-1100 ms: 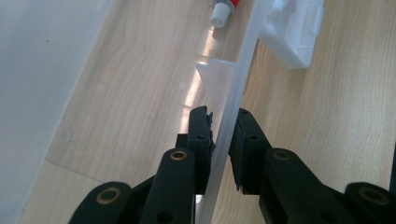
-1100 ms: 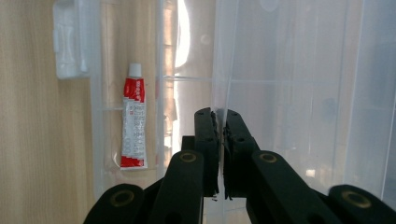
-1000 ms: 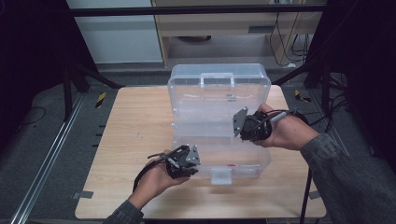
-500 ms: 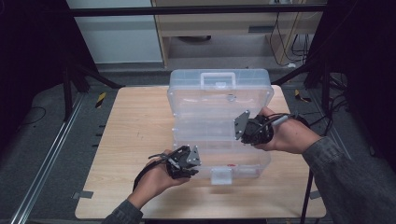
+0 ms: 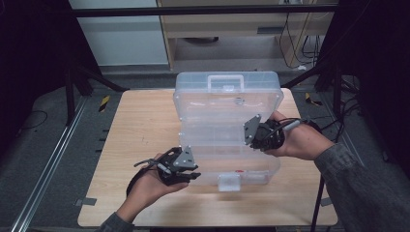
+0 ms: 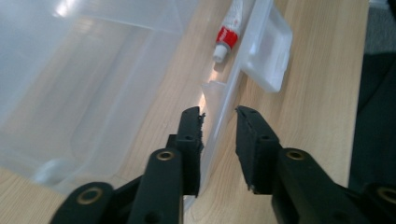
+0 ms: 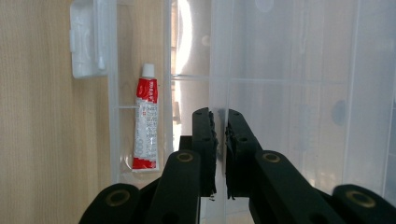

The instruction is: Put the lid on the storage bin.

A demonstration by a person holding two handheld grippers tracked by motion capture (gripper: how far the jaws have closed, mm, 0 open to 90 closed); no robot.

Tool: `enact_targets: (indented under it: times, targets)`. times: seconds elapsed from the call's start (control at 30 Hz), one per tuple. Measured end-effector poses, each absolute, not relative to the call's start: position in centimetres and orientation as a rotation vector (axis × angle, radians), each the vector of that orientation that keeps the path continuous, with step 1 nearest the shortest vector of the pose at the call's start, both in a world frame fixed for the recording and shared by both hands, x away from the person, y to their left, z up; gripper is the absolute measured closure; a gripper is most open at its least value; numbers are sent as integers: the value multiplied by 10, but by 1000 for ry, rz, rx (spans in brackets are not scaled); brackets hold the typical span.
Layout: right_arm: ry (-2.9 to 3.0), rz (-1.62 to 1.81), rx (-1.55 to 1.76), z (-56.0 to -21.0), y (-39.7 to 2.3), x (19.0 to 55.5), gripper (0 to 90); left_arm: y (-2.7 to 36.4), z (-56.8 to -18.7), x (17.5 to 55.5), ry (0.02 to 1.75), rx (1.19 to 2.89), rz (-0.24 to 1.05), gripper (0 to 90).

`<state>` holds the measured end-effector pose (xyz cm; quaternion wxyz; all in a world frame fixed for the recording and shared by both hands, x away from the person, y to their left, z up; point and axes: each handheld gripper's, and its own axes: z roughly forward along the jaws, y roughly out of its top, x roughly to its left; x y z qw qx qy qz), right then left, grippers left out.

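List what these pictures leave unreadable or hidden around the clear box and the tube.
- Tube label: print too small and blurred in the right gripper view.
- Tube's far end: cut off by the top edge in the left gripper view.
- Right claw tips: hidden behind its grey plate in the high view.
- Clear box compartments: glare washes out the dividers.

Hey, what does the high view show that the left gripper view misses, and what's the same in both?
Only the high view takes in the person's right hand with the right gripper at the lid's edge, the case's carry handle, and the floor around the table. Only the left gripper view shows the left gripper with its jaws apart astride the case's front wall, and the red-and-white tube clearly. Both share the clear plastic case, its front latch and the wooden tabletop.
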<state>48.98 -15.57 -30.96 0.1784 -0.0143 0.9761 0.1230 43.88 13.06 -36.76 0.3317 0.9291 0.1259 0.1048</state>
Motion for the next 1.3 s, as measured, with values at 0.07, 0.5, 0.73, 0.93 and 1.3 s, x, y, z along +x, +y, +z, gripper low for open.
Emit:
enact_targets:
  times: [0.07,0.5,0.73,0.93,1.3]
  targets:
    - [2757,354,-38,-310,-156,489,840,138,-357,440,346,2390,254,811]
    - [2753,372,-34,-313,-159,485,834,177,-295,492,645,2160,312,898]
    - [2746,377,-37,-315,-159,484,833,170,-286,517,700,2134,342,898]
    - [2746,388,-40,-316,-160,483,826,172,-286,533,755,2086,327,899]
    - [2748,409,-32,-320,-162,479,825,176,-287,534,775,2070,342,899]
